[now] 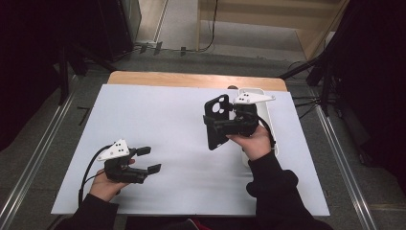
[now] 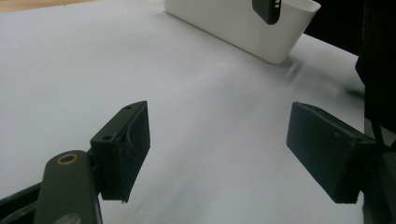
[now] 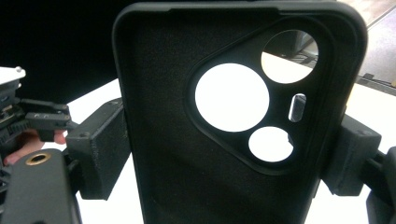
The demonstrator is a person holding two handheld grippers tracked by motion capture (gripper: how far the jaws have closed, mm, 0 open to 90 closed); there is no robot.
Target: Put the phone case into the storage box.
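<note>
Jaws of the right gripper were clamped on the two long edges of a black phone case, pinching it upright above the desk, its inner face turned toward that gripper's camera. In the right gripper view the phone case showed its camera cut-outs near the top, with a jaw pad pressed against each side. Just behind and to the right of the held case stood a long white bin at the desk's right side; in the left gripper view the same bin sat at the far end of the white surface, the dark case hanging near its rim.

Nearer the person, the left gripper hung low over the front left of the desk, its jaws spread wide with nothing between them, well apart from the case.

By these pictures, the pick-up looked done: the case was off the desk and firmly held. What seemed left was carrying it the short way over the bin, or bringing it to the waiting left gripper, and releasing it.
</note>
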